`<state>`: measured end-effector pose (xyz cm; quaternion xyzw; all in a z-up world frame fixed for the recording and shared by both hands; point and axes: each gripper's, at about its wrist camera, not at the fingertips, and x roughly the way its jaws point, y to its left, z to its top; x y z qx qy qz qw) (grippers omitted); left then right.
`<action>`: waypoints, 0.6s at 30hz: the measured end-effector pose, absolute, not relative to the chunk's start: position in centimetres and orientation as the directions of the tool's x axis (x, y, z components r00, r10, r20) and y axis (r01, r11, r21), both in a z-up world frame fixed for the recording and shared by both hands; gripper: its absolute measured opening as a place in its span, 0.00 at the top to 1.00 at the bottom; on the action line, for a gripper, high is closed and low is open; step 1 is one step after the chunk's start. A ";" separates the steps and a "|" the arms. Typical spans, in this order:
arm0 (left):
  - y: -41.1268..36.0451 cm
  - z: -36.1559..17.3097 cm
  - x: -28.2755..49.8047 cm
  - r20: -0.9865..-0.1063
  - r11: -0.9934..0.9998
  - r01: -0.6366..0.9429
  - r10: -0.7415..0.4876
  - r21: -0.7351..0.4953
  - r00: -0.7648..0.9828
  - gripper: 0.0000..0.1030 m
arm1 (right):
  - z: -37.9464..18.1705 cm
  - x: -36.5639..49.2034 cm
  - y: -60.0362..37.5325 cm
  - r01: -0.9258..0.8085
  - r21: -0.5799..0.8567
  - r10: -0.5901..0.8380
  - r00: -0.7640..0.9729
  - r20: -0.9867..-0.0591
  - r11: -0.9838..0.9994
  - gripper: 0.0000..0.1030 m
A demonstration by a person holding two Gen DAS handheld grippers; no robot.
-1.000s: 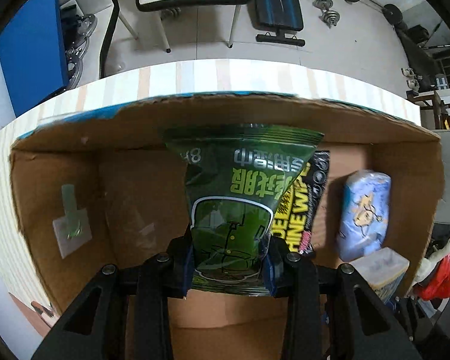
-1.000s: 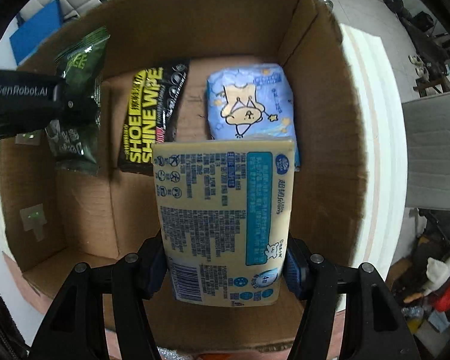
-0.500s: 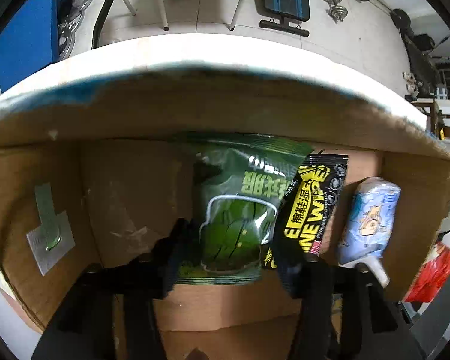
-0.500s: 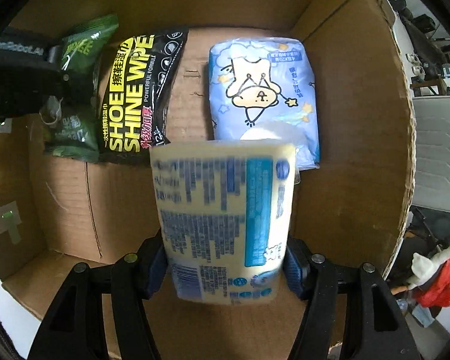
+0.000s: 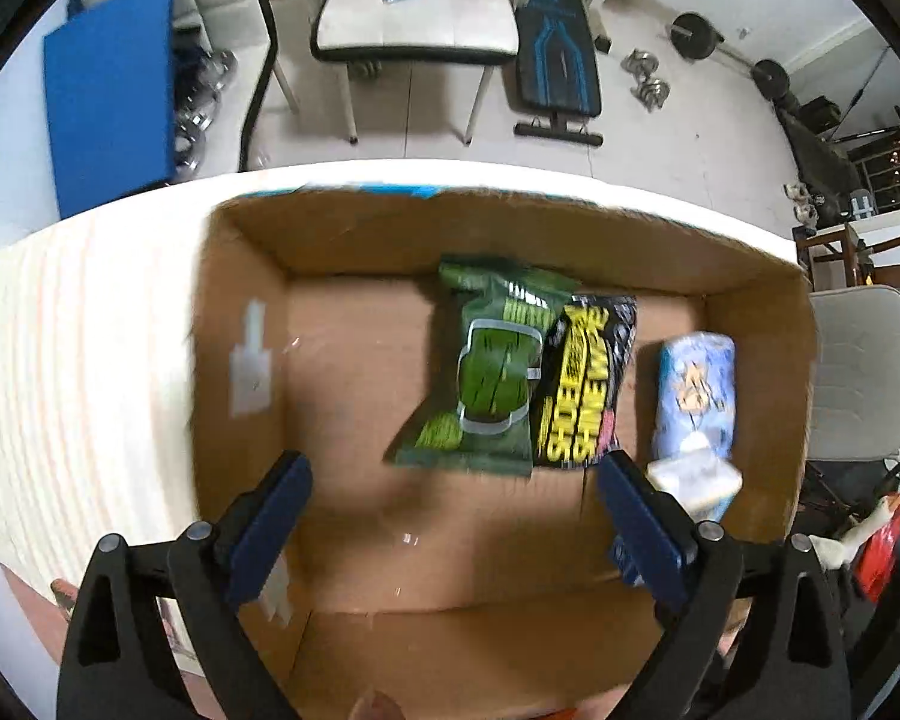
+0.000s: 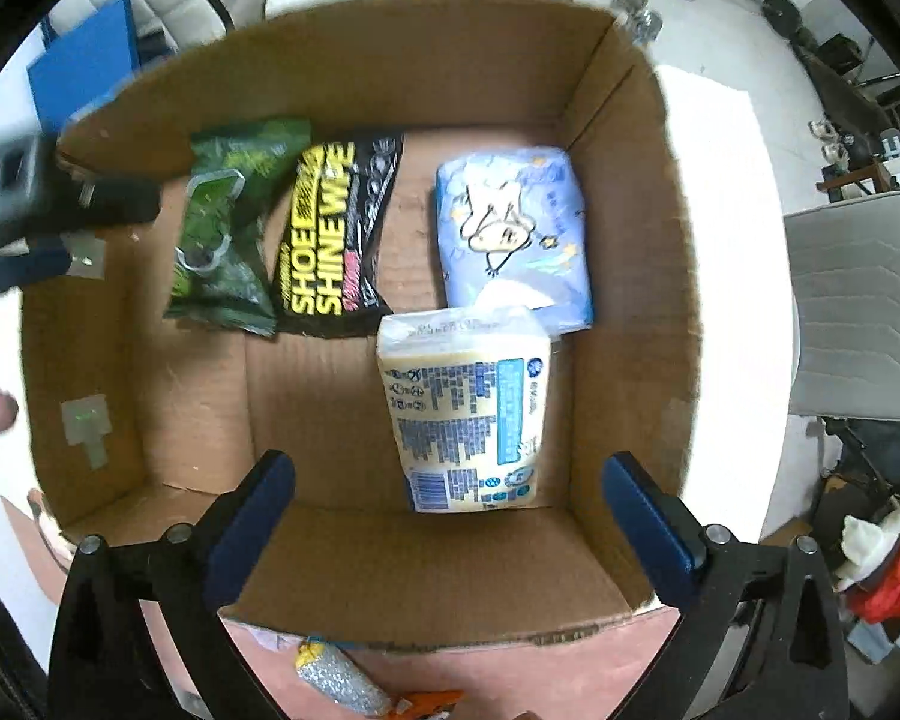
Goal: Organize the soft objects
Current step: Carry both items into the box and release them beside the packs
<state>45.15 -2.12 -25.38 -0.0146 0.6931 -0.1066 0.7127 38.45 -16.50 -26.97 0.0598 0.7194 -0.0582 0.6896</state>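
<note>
An open cardboard box [image 5: 240, 312] [image 6: 630, 138] holds several soft packs. A green pack [image 5: 489, 372] [image 6: 228, 228] lies on the box floor beside a black and yellow shoe-wipe pack [image 5: 585, 384] [image 6: 336, 234]. A blue tissue pack [image 5: 696, 396] [image 6: 513, 234] lies at the right. A cream tissue pack [image 6: 468, 414] [image 5: 696, 480] lies in front of the blue one. My left gripper [image 5: 450, 516] is open and empty above the box. My right gripper [image 6: 450, 516] is open and empty above the cream pack.
The box stands on a pale striped table [image 5: 78, 348]. Beyond it are a white chair [image 5: 414, 30], a blue board [image 5: 108, 90] and gym weights [image 5: 696, 30]. A silver pack [image 6: 342, 678] lies in front of the box. A grey chair [image 6: 864, 300] stands at the right.
Both grippers opened and let go of their packs. The green pack and the cream pack now lie on the box floor. Both grippers pulled back and up from the box.
</note>
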 end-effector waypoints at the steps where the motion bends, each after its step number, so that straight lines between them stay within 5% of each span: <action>1: -1.7 -24.9 44.4 -0.985 0.977 0.134 -0.169 -0.163 0.029 0.05 | -26.4 37.7 -16.4 0.168 0.009 0.014 -0.029 -0.999 0.986 0.00; 18: 1.4 -15.4 31.1 -0.936 0.987 0.141 -0.116 -0.073 0.333 0.05 | -19.2 28.7 -16.7 0.138 0.057 0.025 0.227 -0.974 0.989 0.00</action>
